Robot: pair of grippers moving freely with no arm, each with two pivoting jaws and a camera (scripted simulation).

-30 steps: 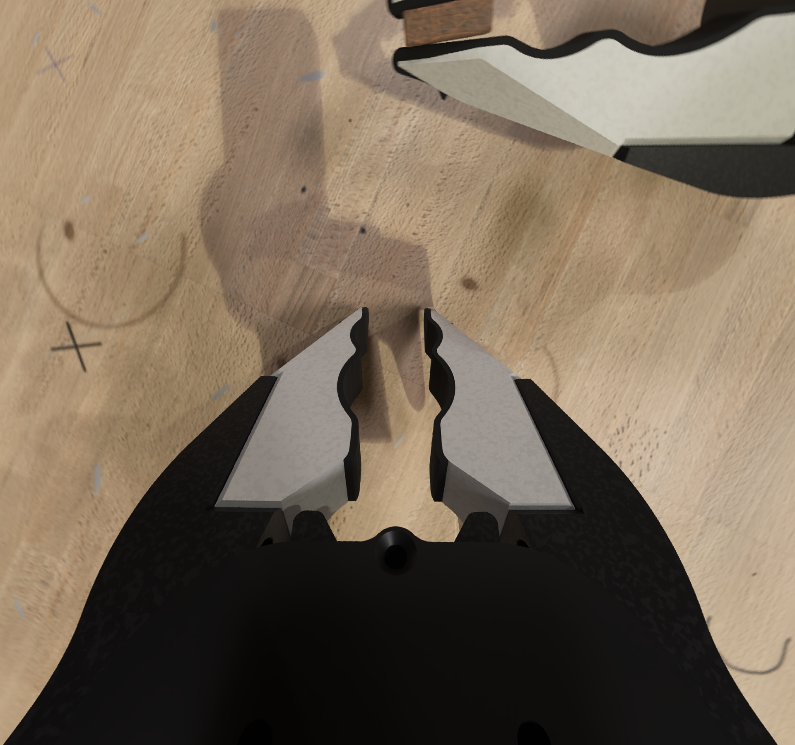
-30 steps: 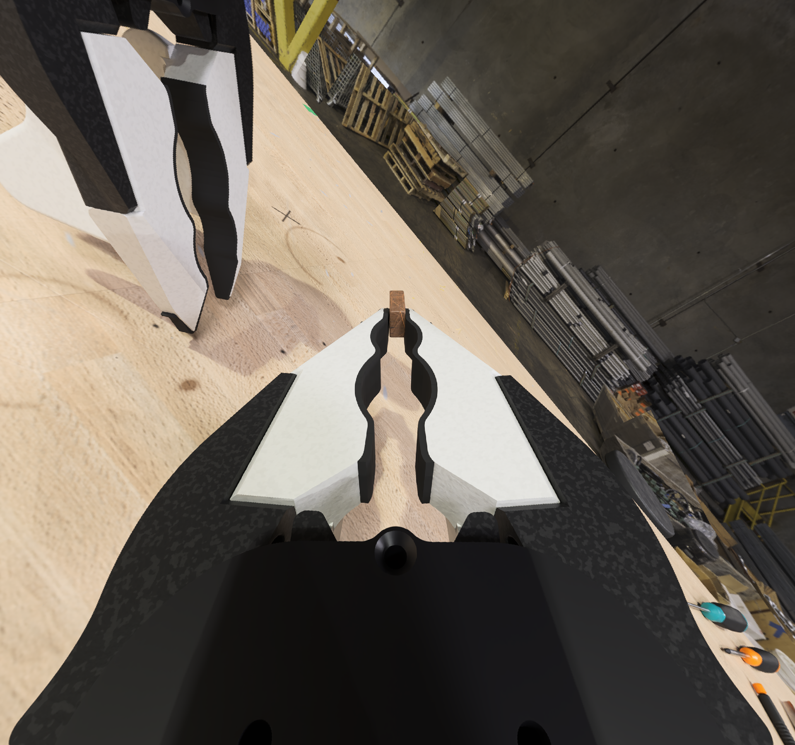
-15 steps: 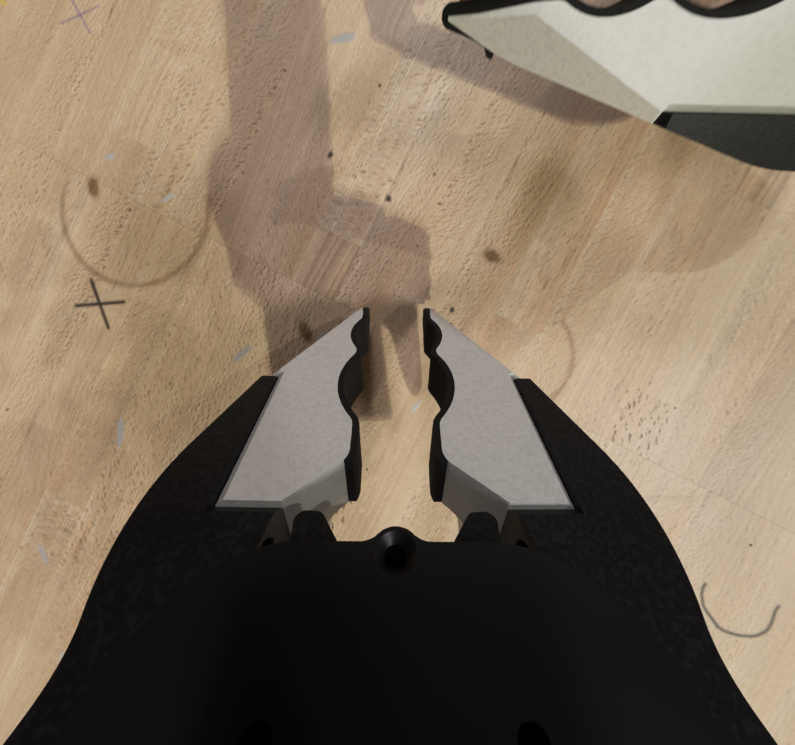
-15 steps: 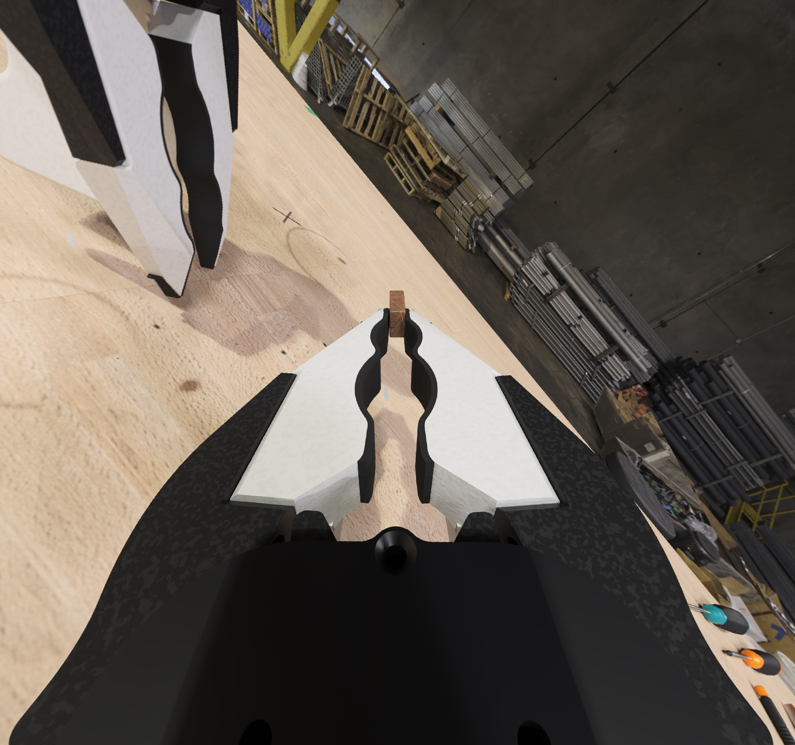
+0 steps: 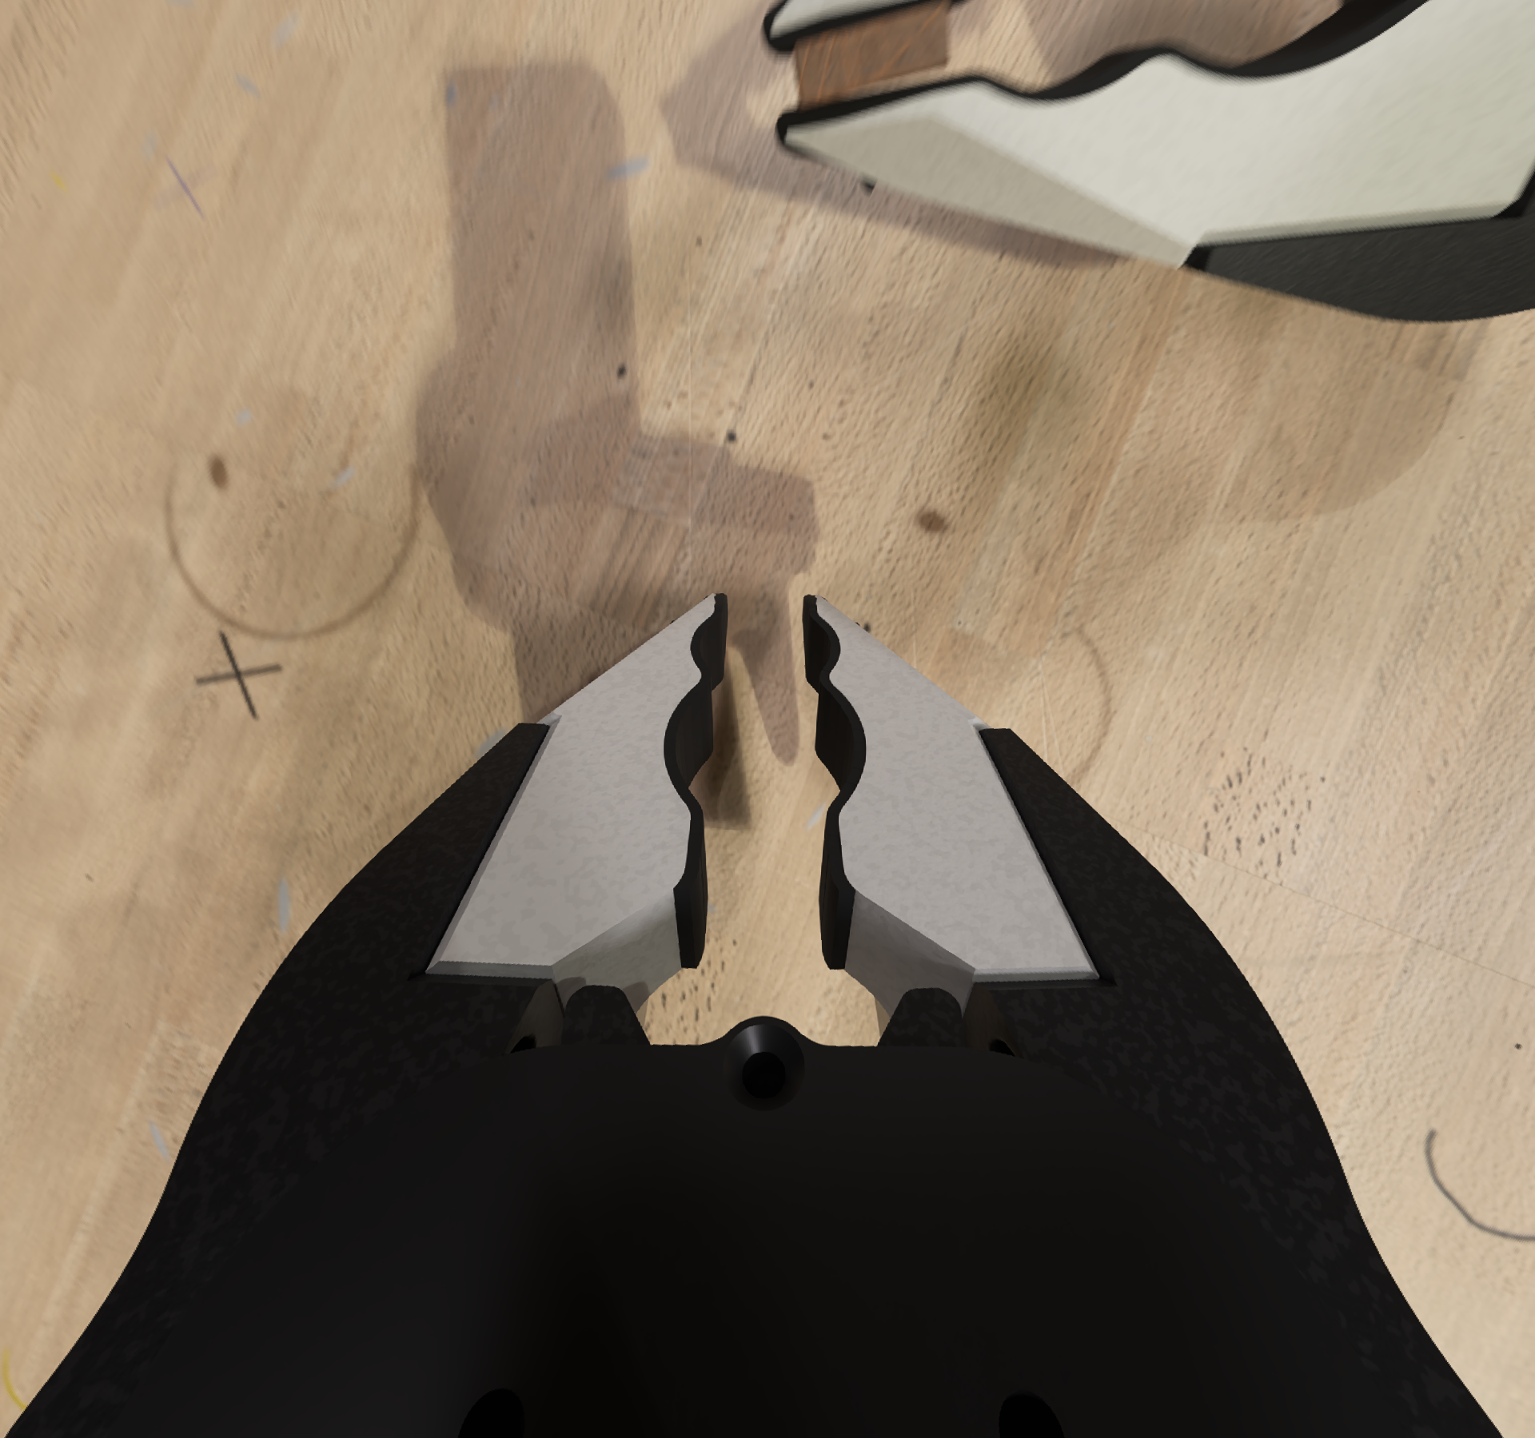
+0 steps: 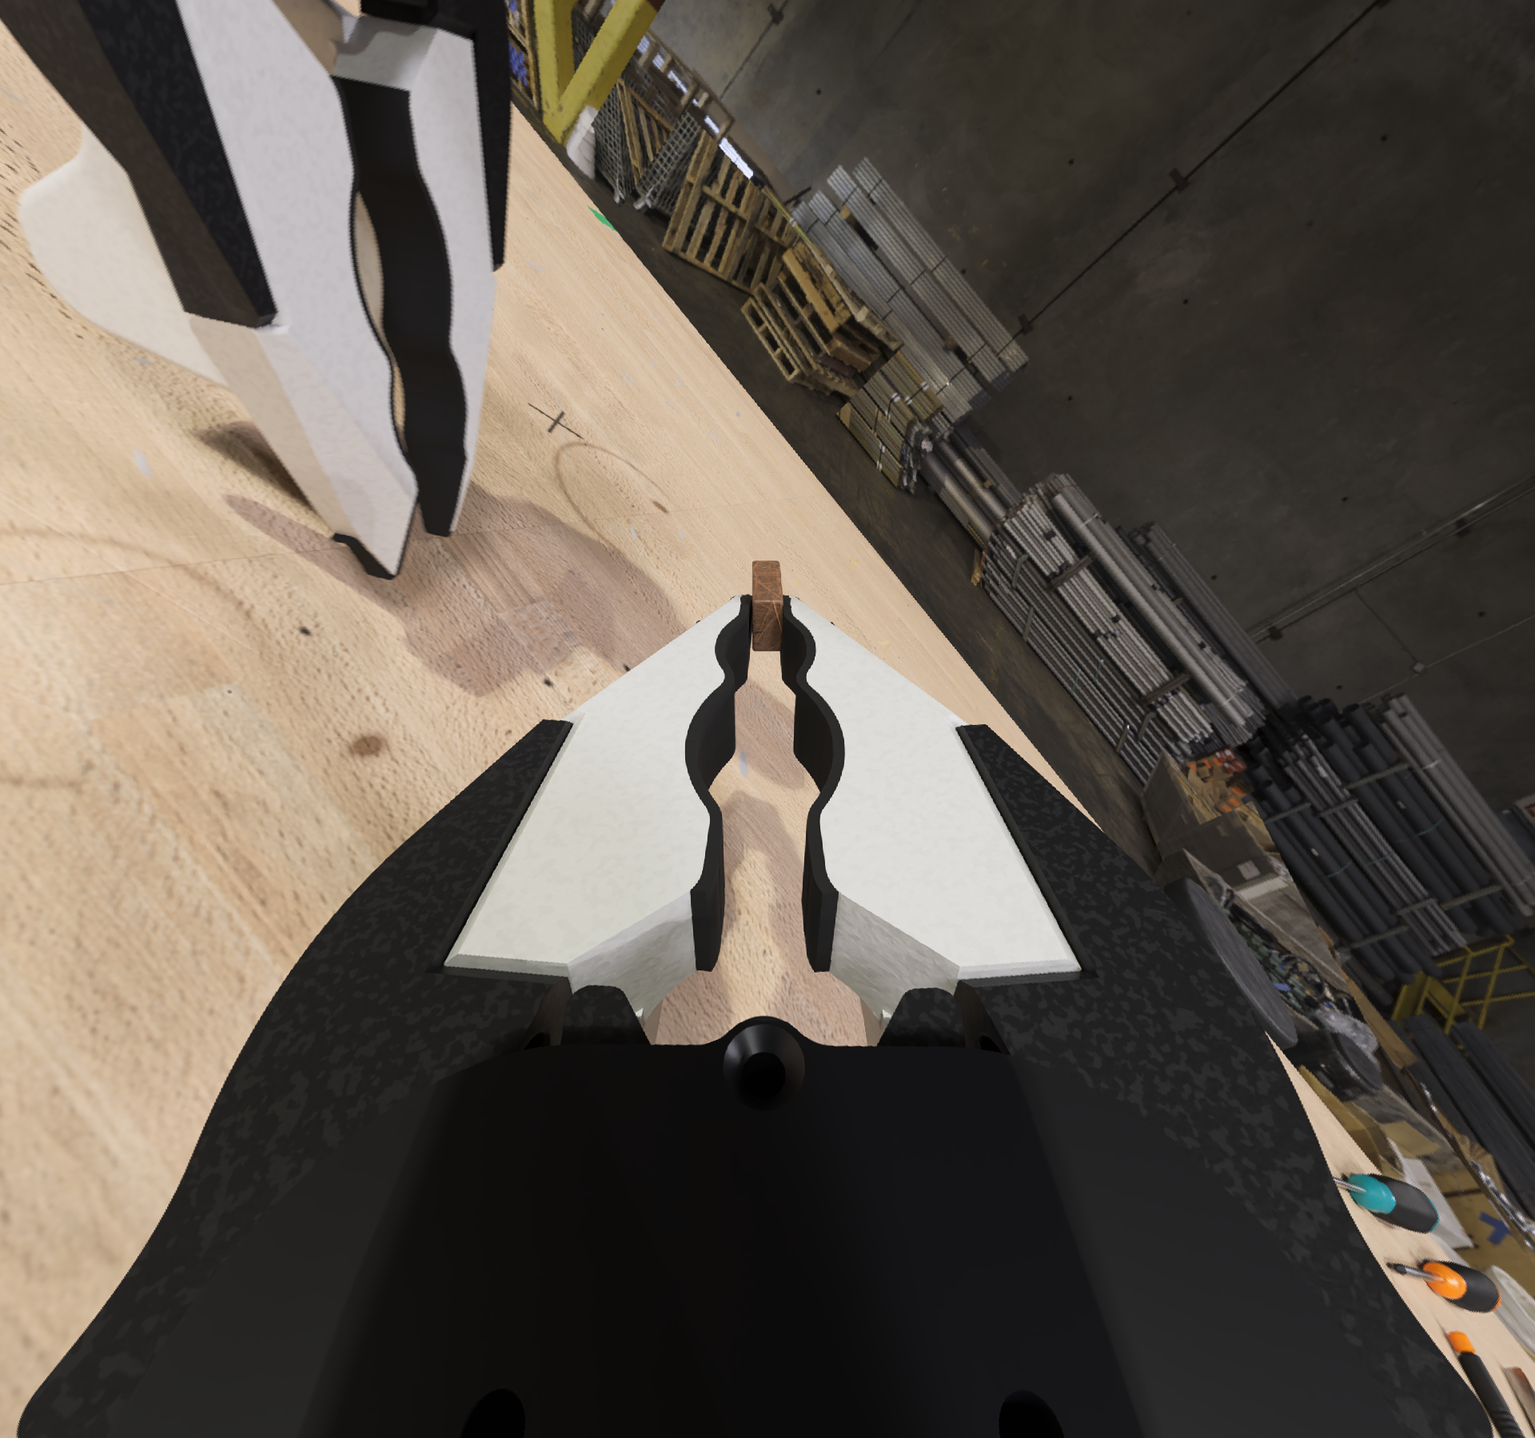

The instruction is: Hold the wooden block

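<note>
A small brown wooden block (image 6: pixel 766 592) is pinched upright between the tips of my right gripper (image 6: pixel 766 605), held above the light wooden table (image 6: pixel 208 817). In the left wrist view the block (image 5: pixel 872 57) shows at the top right, clamped in the right gripper (image 5: pixel 789 82). My left gripper (image 5: pixel 764 609) points down at the table, its jaws a narrow gap apart with nothing between them. It also shows at the upper left of the right wrist view (image 6: pixel 407 547), to the left of the block and apart from it.
The table's edge runs diagonally close to the right of the block. Screwdrivers with teal (image 6: pixel 1395 1203) and orange (image 6: pixel 1454 1286) handles lie at the far right. Pallets (image 6: pixel 747 235) and pipe stacks stand beyond. A pencilled circle (image 5: pixel 291 526) and cross mark the table.
The left gripper drifted a little away from the right one and came back. The right gripper has stayed still, shut on the block.
</note>
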